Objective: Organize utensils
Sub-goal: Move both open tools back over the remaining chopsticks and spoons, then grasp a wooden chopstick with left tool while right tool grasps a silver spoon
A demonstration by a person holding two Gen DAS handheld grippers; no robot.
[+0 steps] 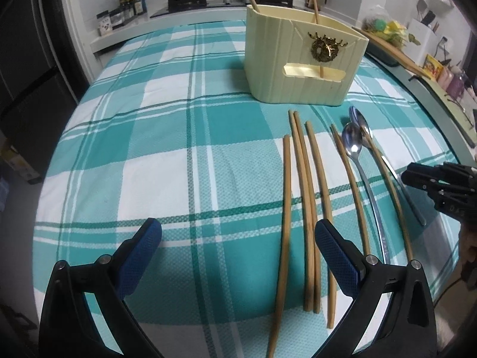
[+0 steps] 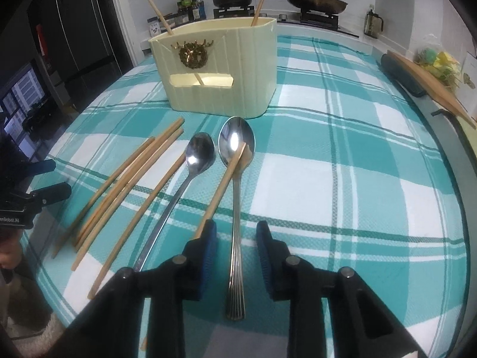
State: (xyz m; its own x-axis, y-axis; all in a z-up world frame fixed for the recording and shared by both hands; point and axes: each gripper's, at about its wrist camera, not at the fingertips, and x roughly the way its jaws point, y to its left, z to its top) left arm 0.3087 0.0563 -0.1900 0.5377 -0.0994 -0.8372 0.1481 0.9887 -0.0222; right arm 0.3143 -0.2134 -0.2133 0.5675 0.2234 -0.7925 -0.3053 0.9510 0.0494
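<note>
The left gripper [image 1: 238, 256] hangs with jaws wide apart, the tan wooden chopsticks [image 1: 304, 208] just inside its right finger. The right gripper [image 2: 235, 256] stands apart, straddling the ribbed-handled steel spoon [image 2: 236, 208] without touching. The cream ribbed plastic holder [image 2: 217, 68] stands beyond both.

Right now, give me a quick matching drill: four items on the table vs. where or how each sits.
Items:
1. larger spoon
2. smaller spoon
3. cream utensil holder
4. right hand-held gripper

States:
A. stands upright beyond the spoons, with two chopsticks in it
B. open, pads either side of a ribbed handle
C. has a chopstick lying across its bowl
D. lies between a lone chopstick and the crossed one

Pairs: 1-C, 2-D, 3-A, 4-B
</note>
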